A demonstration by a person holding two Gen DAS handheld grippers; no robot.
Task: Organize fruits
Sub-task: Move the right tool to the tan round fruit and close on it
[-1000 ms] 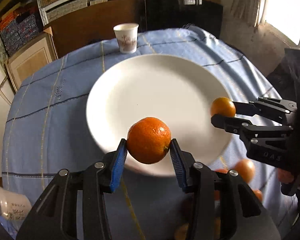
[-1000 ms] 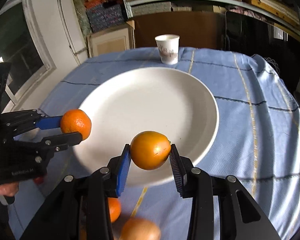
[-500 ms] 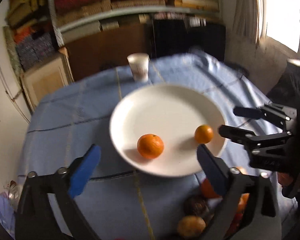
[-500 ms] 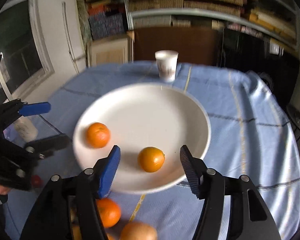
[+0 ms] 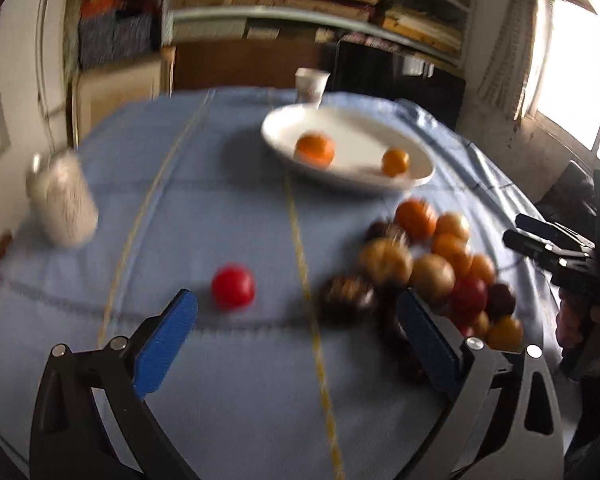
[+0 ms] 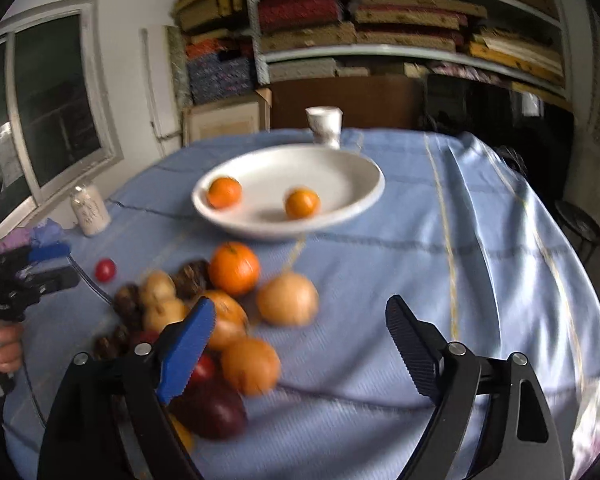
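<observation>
Two oranges lie on the white plate (image 5: 352, 132), one to the left (image 5: 315, 150) and a smaller one to the right (image 5: 395, 162). In the right wrist view they show as the left orange (image 6: 224, 192) and the right orange (image 6: 302, 203) on the plate (image 6: 300, 164). A pile of mixed fruit (image 5: 420, 264) (image 6: 228, 312) sits nearer on the blue cloth. A small red fruit (image 5: 233, 285) lies apart from it. My left gripper (image 5: 296, 304) is back over the cloth, jaws opening wide with nothing between them. My right gripper (image 6: 300, 308) hangs beside the pile, jaws also opening and holding nothing.
A paper cup (image 5: 311, 85) stands behind the plate. A white jar (image 5: 62, 200) stands at the left of the table. A hand holds each gripper. Shelves of boxes and a cabinet fill the back wall. The cloth drops off at the table's right edge (image 6: 560, 240).
Both grippers let go of their oranges, which now rest on the plate. Both jaws spread wide and both hands pulled back from the plate toward the fruit pile.
</observation>
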